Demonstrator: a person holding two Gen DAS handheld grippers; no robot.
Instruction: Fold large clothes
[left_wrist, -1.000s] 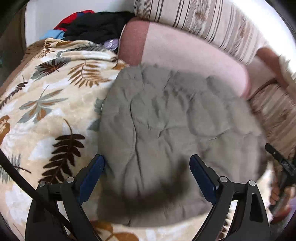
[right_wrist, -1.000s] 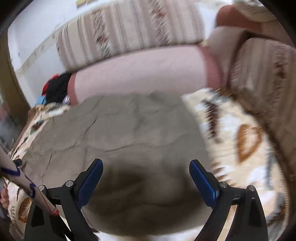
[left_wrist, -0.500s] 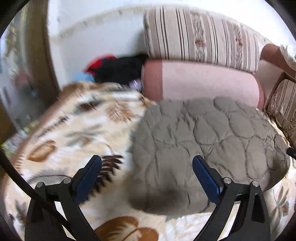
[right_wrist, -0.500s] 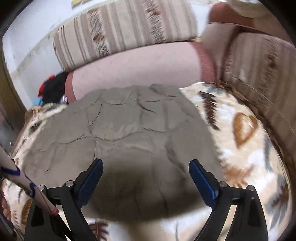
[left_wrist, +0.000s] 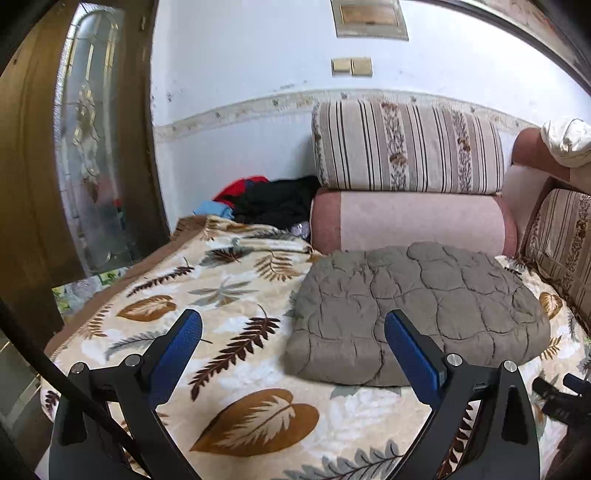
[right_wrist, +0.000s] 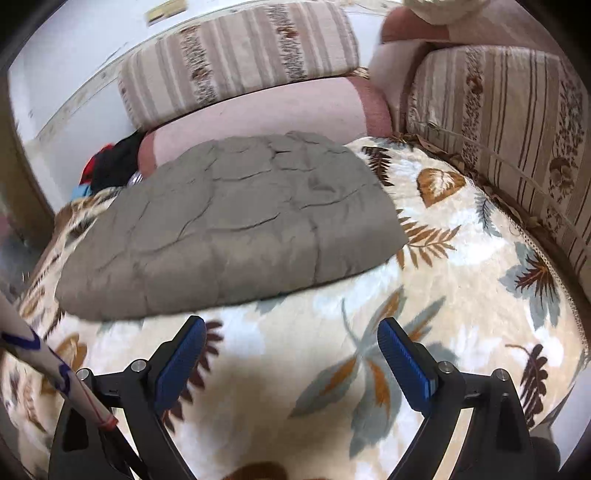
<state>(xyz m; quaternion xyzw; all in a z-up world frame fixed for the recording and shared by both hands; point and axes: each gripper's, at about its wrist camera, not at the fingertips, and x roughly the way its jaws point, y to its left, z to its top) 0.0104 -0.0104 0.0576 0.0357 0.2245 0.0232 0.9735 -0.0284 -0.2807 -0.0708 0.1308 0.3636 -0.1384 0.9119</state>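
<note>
A grey-brown quilted garment (left_wrist: 417, 306) lies folded into a thick pad on the leaf-patterned blanket (left_wrist: 236, 373), its far edge against the pink bolster. My left gripper (left_wrist: 293, 326) is open and empty, held back from the pad's near left corner. In the right wrist view the same folded garment (right_wrist: 236, 221) lies ahead and to the left. My right gripper (right_wrist: 290, 332) stands open over bare blanket (right_wrist: 369, 332), short of the pad's near edge, with nothing between its blue pads.
A pink bolster (left_wrist: 410, 221) and a striped cushion (left_wrist: 406, 147) back the seat. More striped cushions (right_wrist: 509, 122) line the right side. A heap of black, red and blue clothes (left_wrist: 266, 203) sits in the far left corner by a wooden door (left_wrist: 33, 177).
Both grippers have drawn back from over the folded garment, so it now lies farther ahead. The left view has risen and tilted up, showing the wall and door.
</note>
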